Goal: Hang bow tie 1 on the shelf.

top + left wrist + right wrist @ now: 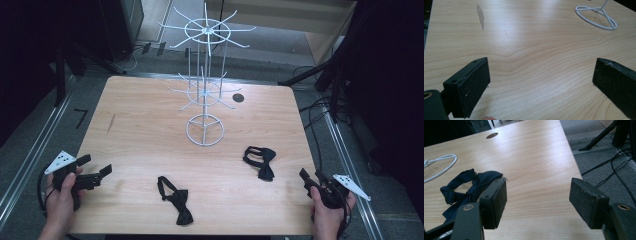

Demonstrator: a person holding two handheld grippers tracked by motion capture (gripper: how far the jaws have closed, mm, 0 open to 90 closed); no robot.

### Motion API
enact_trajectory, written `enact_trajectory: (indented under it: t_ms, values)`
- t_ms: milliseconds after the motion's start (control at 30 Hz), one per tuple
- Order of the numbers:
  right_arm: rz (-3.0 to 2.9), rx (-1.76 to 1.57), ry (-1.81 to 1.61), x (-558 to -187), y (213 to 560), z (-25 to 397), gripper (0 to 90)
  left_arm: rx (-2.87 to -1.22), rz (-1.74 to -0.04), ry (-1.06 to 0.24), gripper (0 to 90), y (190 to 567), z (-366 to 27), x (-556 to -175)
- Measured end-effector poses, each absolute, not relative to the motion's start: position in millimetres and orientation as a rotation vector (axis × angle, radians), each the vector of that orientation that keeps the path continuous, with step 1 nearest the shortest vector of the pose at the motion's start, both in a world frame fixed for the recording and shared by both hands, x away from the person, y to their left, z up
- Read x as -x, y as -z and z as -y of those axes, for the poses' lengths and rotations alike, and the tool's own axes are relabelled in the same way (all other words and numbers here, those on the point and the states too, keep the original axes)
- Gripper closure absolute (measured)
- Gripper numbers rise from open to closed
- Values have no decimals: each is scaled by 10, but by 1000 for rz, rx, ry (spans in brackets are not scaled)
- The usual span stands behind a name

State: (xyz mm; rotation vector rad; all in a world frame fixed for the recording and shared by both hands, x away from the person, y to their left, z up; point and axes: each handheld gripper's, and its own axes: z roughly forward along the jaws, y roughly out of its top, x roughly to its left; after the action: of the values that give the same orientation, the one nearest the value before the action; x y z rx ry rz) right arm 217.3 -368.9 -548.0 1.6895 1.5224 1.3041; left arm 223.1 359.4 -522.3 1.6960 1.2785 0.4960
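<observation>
Two dark bow ties lie on the wooden table (pixel 150 130). One bow tie (pixel 175 199) is near the front edge at the middle; the other bow tie (pixel 260 160) (pixel 467 188) lies toward the right. A white wire display stand (pixel 205 85) rises at the middle back, its ring base (pixel 596 17) on the table. My left gripper (pixel 97 171) (pixel 541 82) hovers open over the front left of the table, nothing between its jaws. My right gripper (pixel 306 176) (pixel 537 200) is open at the front right edge, just right of the nearer bow tie.
A round cable hole (pixel 238 97) (pixel 492 135) sits in the table behind the stand. A dark streak (pixel 111 122) (pixel 480 15) marks the left side. Cables (pixel 609 167) and black tripod legs (pixel 310 75) lie on the grey floor to the right.
</observation>
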Motion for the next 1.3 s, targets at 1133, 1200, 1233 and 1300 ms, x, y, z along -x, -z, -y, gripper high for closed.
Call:
enact_trajectory:
  t_ms: [1133,1200,1233,1300]
  values:
    - [-1764,-1586,-1248,-2562,5412,2999,427,-1697,-1276,-490,16,5225,-3587,-2238]
    - [-1788,-1589,-1246,-2586,5417,2948,439,-1699,-1275,-490,16,5225,-3589,-2239]
    - [-1795,-1586,-1247,-2599,5421,2924,446,-1696,-1278,-491,17,5225,-3589,-2238]
    - [-1810,-1590,-1240,-2625,5428,2878,454,-1693,-1280,-492,16,5225,-3592,-2237]
